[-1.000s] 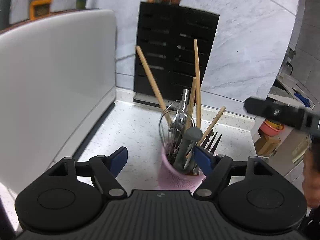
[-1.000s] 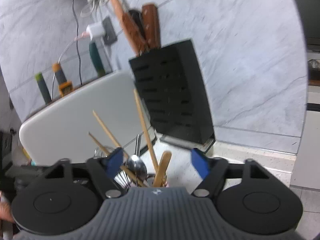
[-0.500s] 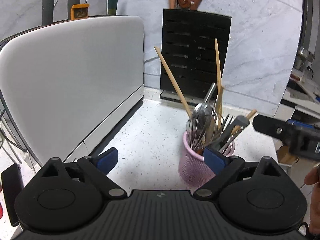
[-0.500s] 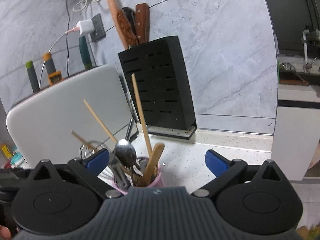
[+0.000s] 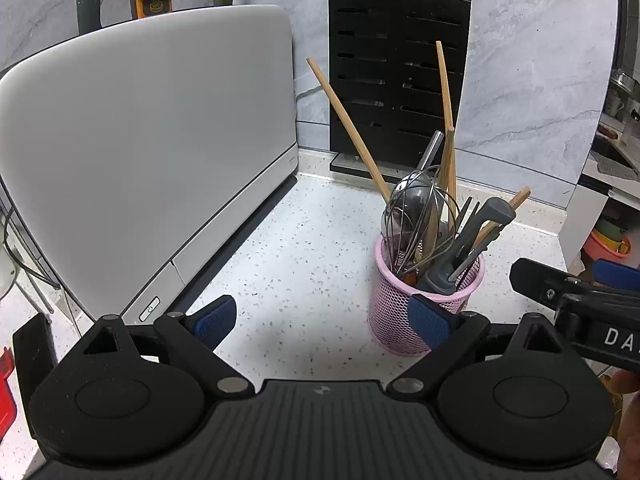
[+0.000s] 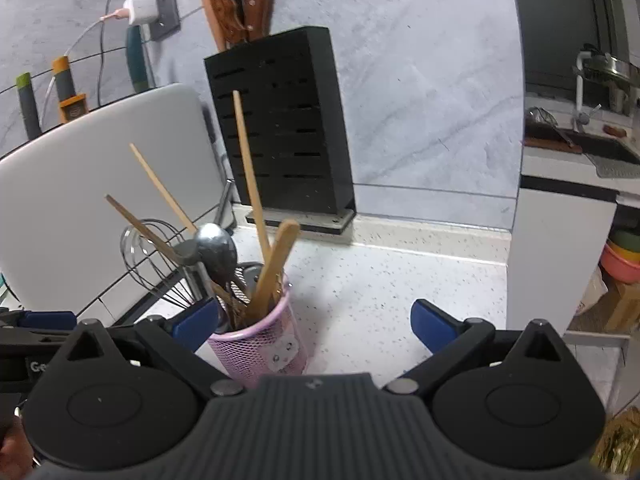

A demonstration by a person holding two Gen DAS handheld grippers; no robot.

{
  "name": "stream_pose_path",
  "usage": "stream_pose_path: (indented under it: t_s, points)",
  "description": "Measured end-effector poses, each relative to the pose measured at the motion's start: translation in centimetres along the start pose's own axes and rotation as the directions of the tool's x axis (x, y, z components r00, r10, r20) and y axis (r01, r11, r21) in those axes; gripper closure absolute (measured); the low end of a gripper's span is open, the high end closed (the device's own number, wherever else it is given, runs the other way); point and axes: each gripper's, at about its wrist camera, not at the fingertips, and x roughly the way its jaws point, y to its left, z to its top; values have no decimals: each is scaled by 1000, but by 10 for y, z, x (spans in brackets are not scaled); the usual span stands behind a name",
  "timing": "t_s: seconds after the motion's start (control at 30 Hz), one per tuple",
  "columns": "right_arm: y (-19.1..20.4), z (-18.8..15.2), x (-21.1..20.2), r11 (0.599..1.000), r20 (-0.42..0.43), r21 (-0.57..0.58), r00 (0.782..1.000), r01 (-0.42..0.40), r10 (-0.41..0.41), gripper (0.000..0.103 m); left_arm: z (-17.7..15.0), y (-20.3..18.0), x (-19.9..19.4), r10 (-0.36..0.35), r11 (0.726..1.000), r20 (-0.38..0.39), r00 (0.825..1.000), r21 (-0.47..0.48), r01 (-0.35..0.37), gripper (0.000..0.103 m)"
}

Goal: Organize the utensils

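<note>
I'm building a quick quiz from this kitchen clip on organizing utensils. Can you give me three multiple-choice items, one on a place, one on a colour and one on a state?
1. Where does the black knife block stand?
A. Against the marble wall, behind the cup
B. On top of the white appliance
C. Lying flat at the counter's front edge

2. What colour is the mesh utensil cup?
A. Green
B. Pink
C. Black

3. How is the left tool right now?
A. Shut on a chopstick
B. Shut on the whisk
C. Open, holding nothing

Answers:
1. A: the block stands upright at the back of the counter, against the wall, beyond the cup.
2. B: the cup's mesh wall is pink in both views.
3. C: its blue pads stand wide apart with only bare counter between them, and the whisk sits in the cup.
</note>
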Motion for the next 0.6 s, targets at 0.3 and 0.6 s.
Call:
stream_pose_path:
  t_s: [0.3, 0.6]
  points:
    - [1, -1, 1, 1000, -16, 2, 1000, 7, -7, 3, 0, 1, 1, 0, 1000, -11, 1000, -1, 0, 0]
    - [0, 0, 1, 1000, -19, 4, 1000, 5, -5, 3, -1, 1, 1, -1, 1000, -11, 1000, -2, 1, 0]
